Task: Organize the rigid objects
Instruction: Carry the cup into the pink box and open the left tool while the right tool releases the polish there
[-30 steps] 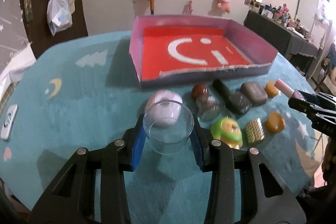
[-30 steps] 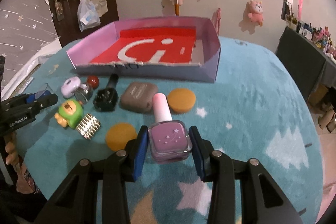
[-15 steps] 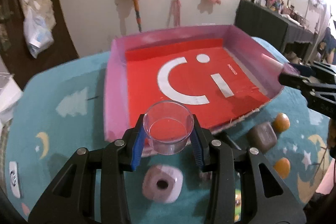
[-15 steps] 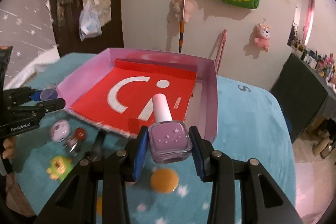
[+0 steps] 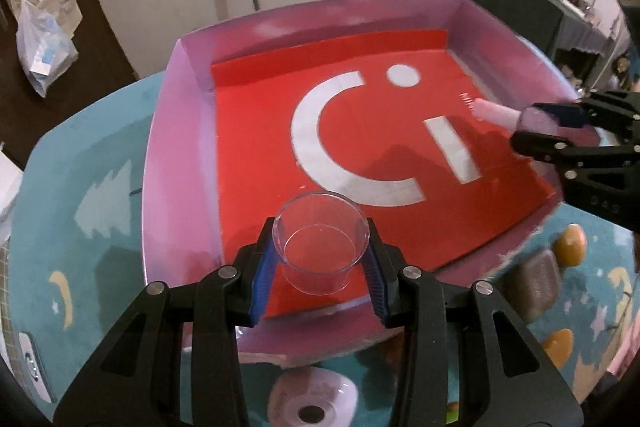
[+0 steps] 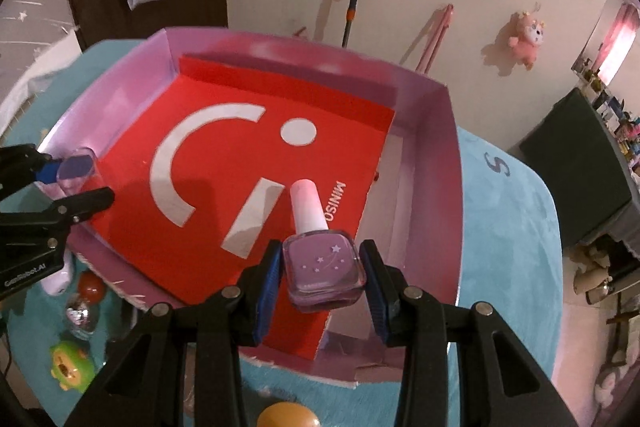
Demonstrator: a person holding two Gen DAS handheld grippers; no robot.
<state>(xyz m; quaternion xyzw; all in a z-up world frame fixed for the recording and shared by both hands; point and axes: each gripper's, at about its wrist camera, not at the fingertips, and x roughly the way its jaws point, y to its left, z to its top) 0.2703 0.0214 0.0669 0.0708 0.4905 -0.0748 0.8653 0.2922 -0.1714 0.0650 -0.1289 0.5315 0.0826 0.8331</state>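
Box (image 5: 188, 115) w/ red liner sits empty, so nothing's sorted yet. I've got both loads over it: left gripper (image 5: 320, 263) clamped on clear cup (image 5: 320, 247), right gripper (image 6: 322, 275) clamped on nail polish bottle (image 6: 322, 267). Rest of the bits, e.g. orange discs (image 5: 570, 245), are on the teal cloth (image 5: 92, 187) outside.

the cup (image 5: 320, 241) sits between the left gripper's (image 5: 320, 263) fingers (image 5: 262, 275) over the box's (image 5: 176, 131) near edge, the bottle (image 6: 323, 267) sits between the right gripper's (image 6: 323, 281) fingers (image 6: 267, 283) inside the box.
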